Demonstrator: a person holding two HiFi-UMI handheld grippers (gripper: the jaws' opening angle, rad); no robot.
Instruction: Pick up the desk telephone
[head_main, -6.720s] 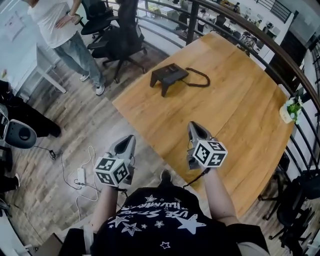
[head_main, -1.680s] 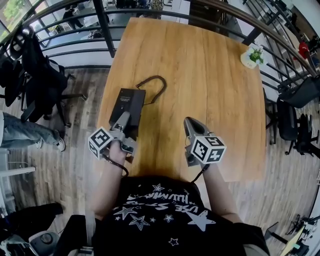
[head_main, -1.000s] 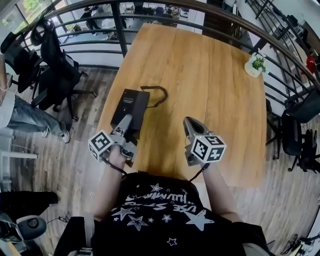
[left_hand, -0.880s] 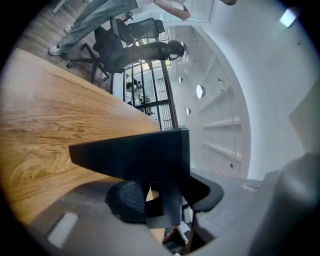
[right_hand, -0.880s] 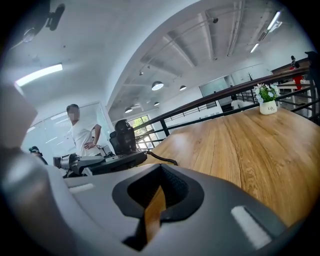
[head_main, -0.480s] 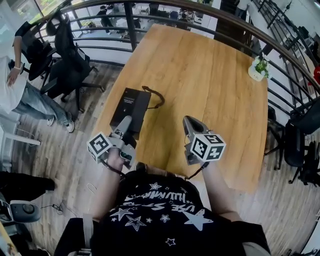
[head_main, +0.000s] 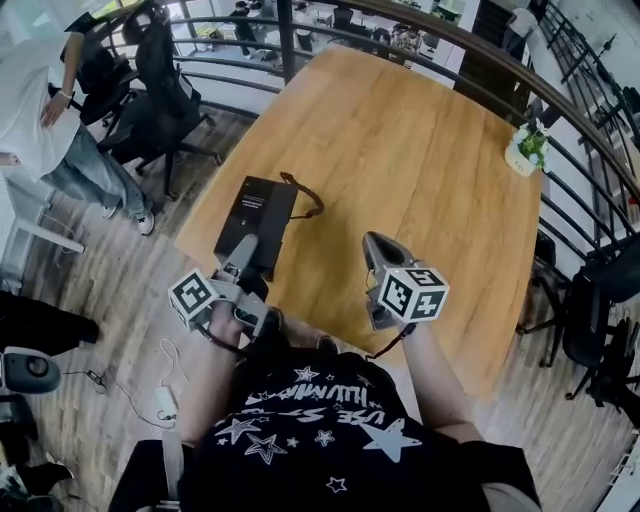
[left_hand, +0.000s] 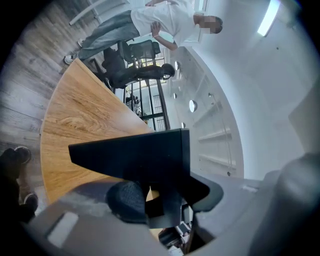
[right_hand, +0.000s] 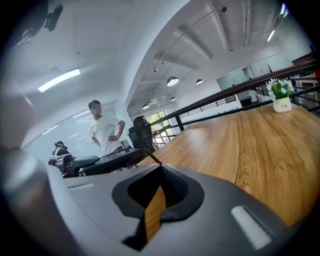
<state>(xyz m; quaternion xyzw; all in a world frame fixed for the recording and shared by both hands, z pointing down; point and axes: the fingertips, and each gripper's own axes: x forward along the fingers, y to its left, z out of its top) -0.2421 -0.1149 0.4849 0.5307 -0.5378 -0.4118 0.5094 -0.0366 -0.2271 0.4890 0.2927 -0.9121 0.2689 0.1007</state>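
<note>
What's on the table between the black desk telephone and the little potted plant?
Nothing. In the head view, only bare wood of the table lies between the desk telephone and the potted plant.

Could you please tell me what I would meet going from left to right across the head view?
Standing person → black office chair → desk telephone → right tongs → potted plant.

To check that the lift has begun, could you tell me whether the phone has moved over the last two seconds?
Yes. Held in the left claw, the phone has come toward the near edge of the table and now reaches it.
</note>
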